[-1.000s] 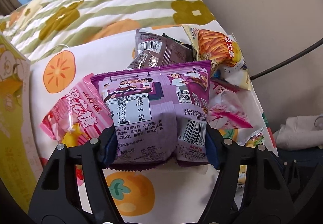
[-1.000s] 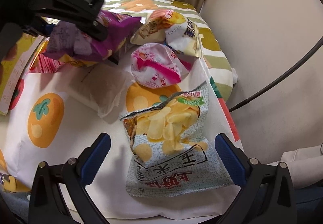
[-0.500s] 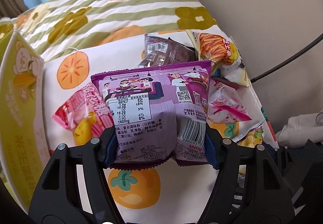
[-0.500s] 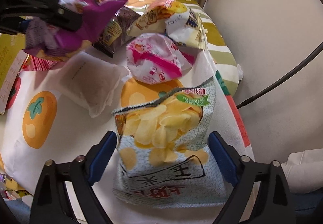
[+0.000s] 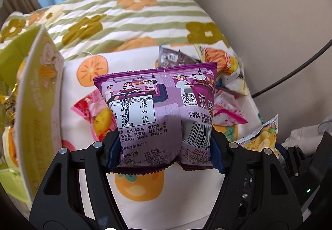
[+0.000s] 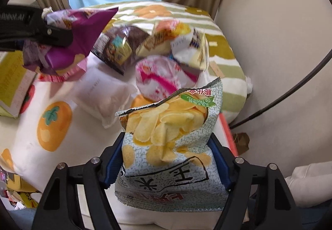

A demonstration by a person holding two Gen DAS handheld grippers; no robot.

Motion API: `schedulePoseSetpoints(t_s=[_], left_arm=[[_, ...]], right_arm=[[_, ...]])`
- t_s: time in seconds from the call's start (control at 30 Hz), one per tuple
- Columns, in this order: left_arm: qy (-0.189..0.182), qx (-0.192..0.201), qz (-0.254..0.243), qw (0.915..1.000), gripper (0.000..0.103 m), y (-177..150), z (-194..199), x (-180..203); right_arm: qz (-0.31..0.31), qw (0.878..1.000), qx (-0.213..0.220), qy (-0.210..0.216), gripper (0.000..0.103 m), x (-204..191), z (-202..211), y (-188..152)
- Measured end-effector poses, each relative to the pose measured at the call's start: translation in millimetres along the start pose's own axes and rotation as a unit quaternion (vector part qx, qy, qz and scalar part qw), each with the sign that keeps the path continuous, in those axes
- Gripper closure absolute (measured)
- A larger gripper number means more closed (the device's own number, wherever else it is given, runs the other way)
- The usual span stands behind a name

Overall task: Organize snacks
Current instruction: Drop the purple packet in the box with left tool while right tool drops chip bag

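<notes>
My left gripper (image 5: 165,147) is shut on a purple snack packet (image 5: 157,105) and holds it above the persimmon-print cloth (image 5: 87,147), its back label toward the camera. In the right wrist view the same purple packet (image 6: 68,43) hangs at the upper left in the left gripper (image 6: 41,31). My right gripper (image 6: 166,159) has its jaws closing. Both blue pads press the sides of a pale grey potato chip bag (image 6: 166,126), which buckles between them. The bag's top edge stands up off the cloth.
A yellow-green carton (image 5: 37,95) stands open at the left. On the cloth lie a pink candy packet (image 5: 93,109), a brown packet (image 6: 118,47), an orange-and-white packet (image 6: 176,41), a pink-and-white packet (image 6: 159,78) and a white pouch (image 6: 101,93). A black cable (image 6: 290,89) crosses the wall at the right.
The right jaws came in from wide apart onto the chip bag, which now stands tilted up. The left gripper rose with the purple packet and drifted toward the carton.
</notes>
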State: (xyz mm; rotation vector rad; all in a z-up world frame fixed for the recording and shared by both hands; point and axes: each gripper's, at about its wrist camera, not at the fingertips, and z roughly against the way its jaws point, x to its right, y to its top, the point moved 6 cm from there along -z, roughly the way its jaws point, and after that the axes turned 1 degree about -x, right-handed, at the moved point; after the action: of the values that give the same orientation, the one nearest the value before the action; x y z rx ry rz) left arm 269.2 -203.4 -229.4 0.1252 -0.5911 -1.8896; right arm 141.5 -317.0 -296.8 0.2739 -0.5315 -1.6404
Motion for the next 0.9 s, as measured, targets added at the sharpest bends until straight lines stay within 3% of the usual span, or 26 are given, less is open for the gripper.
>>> schedulePoseSetpoints(t_s=[0.23, 0.37, 0.67, 0.9], left_arm=[[0.006, 0.055, 0.047, 0.9974, 0.037, 1.5, 60.6, -18.7], [0.022, 0.091, 0.075, 0.9928, 0.037, 4.7, 101.7, -43.0], [0.063, 0.159, 0.138, 0.9755, 0.037, -1.9, 178.2, -134.4], [0.098, 0.154, 0.161, 0.9699, 0.037, -16.1, 200.0, -222.2]], right_arm=[[0.029, 0.998, 0.052, 0.022, 0.032, -6.0, 51.7, 33.0], [0.057, 0.993, 0.093, 0.044, 0.032, -17.3, 79.4, 70.5], [0.100, 0.973, 0.144, 0.150, 0.032, -101.4, 133.3, 128.7], [0.114, 0.959, 0.149, 0.212, 0.032, -187.7, 147.7, 160.1]])
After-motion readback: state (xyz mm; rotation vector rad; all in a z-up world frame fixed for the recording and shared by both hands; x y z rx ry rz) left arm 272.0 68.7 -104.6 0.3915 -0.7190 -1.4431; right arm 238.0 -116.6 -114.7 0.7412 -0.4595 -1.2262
